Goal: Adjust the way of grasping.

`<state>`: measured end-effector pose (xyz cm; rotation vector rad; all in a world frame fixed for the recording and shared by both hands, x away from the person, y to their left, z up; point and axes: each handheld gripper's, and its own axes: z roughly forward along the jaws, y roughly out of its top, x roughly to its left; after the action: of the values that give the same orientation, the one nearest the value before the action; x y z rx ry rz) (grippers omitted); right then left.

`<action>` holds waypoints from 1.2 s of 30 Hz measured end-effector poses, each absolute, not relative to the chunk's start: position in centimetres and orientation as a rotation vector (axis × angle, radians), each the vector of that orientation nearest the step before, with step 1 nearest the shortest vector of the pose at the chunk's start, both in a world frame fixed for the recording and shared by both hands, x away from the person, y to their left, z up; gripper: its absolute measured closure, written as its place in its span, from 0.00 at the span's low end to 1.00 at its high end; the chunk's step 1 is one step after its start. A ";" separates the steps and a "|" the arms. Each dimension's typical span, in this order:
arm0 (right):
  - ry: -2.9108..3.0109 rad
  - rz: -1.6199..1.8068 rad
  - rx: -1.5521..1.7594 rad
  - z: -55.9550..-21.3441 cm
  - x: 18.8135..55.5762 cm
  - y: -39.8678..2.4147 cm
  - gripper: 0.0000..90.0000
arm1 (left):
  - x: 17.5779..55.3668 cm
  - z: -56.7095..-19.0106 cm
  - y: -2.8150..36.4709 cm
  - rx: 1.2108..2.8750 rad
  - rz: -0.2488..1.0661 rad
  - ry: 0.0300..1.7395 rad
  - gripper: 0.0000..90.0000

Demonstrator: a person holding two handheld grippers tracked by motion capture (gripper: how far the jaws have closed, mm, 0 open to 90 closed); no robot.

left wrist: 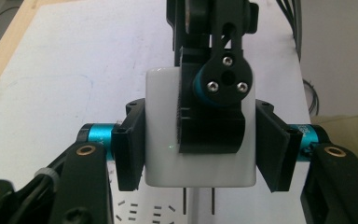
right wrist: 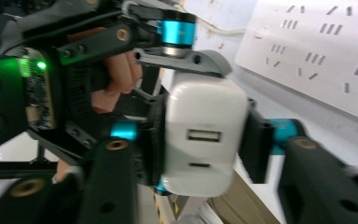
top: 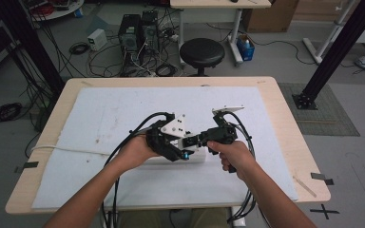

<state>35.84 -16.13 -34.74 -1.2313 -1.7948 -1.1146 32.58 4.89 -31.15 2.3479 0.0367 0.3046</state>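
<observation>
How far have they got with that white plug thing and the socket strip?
Done: the white charger is off the table, clamped by both the left gripper and the right gripper. In hand: it hangs above the white power strip, its two prongs bare and pointing down at the slots. Left: lowering it so the prongs go in; they aren't seated yet.

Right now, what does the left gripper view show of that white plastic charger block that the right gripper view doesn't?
Left gripper view: the white plastic charger block from its broad side, its two metal prongs pointing at the slots of the white power strip. Right gripper view: the block's end face with a rectangular USB port, and a person's fingers behind. Shared: the same block clamped between black jaws, and the power strip.
</observation>
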 end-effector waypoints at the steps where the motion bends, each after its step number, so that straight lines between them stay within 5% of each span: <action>1: -1.782 -1.108 -1.242 -34.8 35.8 -16.1 0.67 | 32.5 -31.2 4.9 2.347 0.316 0.035 0.47; 5: -1.765 -1.107 -1.238 -35.2 35.8 -16.2 0.69 | 32.4 -31.3 4.9 2.355 0.288 0.043 0.45; 7: -1.804 -1.105 -1.246 -35.4 35.8 -16.4 0.69 | 32.5 -31.2 5.1 2.368 0.260 0.083 0.32; 12: -1.861 -1.168 -1.271 -35.7 35.7 -18.8 0.69 | 33.0 -31.0 7.5 2.380 0.226 0.181 0.23; 17: -2.033 -1.232 -1.292 -34.5 35.4 -21.3 0.69 | 33.8 -31.0 11.0 2.431 0.116 0.306 0.23; 36: -2.937 -0.877 -1.113 -30.7 35.0 -23.0 0.69 | 34.1 -30.3 20.9 2.608 0.151 0.563 0.23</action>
<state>34.95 -22.99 -30.72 -1.1134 -2.9370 -0.8766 34.09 20.86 -30.26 2.6083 0.5630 0.1507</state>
